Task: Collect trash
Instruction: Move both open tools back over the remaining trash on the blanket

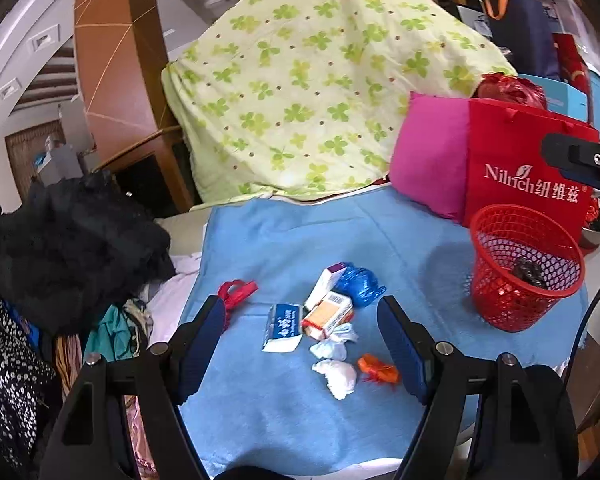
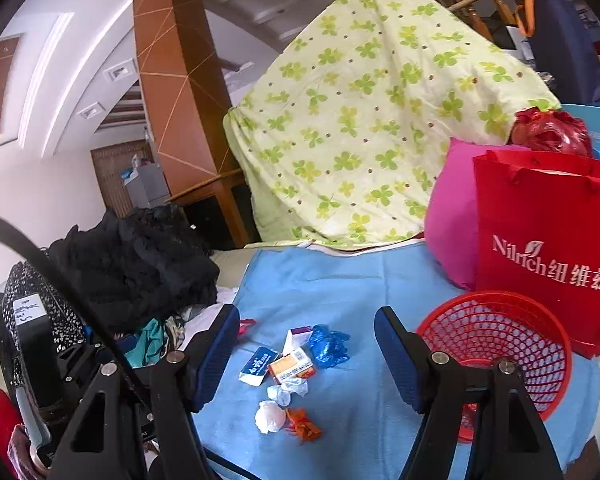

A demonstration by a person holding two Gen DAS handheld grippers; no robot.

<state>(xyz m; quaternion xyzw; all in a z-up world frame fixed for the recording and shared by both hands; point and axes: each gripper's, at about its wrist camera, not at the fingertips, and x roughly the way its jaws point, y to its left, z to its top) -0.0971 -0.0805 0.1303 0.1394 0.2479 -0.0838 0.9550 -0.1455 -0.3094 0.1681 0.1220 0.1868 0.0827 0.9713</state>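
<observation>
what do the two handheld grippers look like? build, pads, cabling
Left gripper and right gripper match: black angular plastic frames, silver pivot bolts, dark blue ribbed finger pads. A black cable arcs across the right wrist view.

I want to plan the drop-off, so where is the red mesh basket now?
The red mesh basket stands upright on the blue cloth at the right in both views, just in front of the red paper bag, apart from the trash pile.
</observation>
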